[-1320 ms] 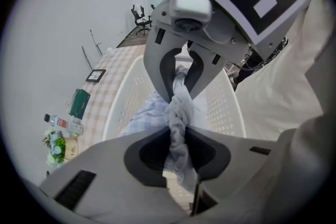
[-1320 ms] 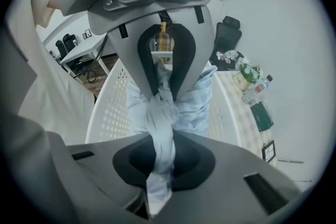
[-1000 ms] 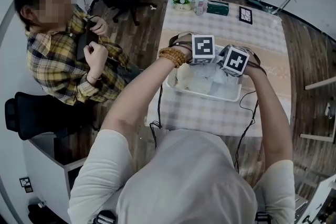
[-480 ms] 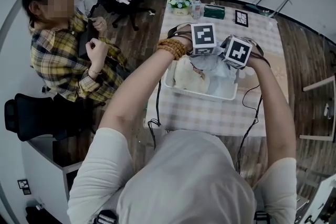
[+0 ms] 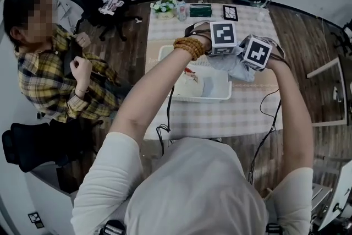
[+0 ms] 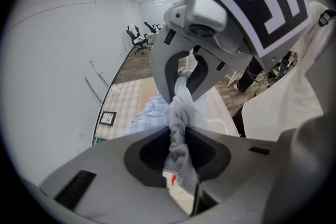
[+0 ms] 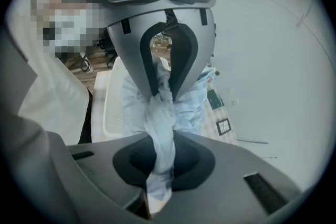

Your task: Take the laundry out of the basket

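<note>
Hoisted pale blue garment [image 5: 237, 70] up from white basket [image 5: 165, 55] within the last second and swung it toward 3 o'clock. Now bunched above checked tabletop [image 5: 220, 118] at basket's 3 o'clock rim. Pinched twice: left gripper [image 5: 224, 55] fingers closed on one twisted bunch, right gripper [image 5: 248, 65] fingers on another. Nearly out, not yet set down. Left inside basket: cream item [image 5: 187, 75] with red mark, paler piece [image 5: 212, 85] at its 3 o'clock.

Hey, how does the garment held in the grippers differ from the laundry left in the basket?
The held garment is pale blue; the basket laundry looks white with a red mark. The held garment is bunched, clamped by the left gripper and right gripper, at the basket's right rim; the basket laundry lies inside. Both are light cloth.
</note>
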### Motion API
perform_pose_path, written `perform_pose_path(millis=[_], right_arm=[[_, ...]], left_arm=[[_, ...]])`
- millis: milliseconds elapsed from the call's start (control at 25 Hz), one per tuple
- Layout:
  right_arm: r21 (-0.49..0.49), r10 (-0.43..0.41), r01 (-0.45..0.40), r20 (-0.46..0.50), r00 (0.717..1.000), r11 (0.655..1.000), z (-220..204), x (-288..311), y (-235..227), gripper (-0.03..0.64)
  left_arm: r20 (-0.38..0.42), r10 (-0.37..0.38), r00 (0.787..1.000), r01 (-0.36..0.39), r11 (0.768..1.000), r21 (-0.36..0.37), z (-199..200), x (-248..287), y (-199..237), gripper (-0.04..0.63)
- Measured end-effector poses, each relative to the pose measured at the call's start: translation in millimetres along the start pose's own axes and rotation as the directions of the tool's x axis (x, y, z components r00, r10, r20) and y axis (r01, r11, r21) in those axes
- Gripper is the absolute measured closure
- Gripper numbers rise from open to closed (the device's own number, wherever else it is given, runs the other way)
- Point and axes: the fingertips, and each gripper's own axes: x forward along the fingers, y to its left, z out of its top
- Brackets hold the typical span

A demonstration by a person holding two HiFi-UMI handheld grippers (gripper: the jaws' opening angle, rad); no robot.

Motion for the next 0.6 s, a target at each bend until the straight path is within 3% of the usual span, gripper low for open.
perform_pose_path(millis=[360,480,600], right_arm=[[0.232,-0.031,0.054,-0.102,0.994,0.971,-176,-37,15,0.554],[0.283,-0.037,0.088,-0.181,0.983,0.955,-208,-43,36,0.554],[0.303,-0.019,0.065,-0.15,0.988,0.951,-216,-43,48,0.554]], left_arm=[[0.053,-0.124,0.991,0.112,0.974,0.196,157,78,-30,0.486],[0.057,-0.157,0.986,0.137,0.956,0.26,175,91,-52,0.486],[0.049,-0.175,0.983,0.154,0.946,0.285,186,102,-62,0.486]])
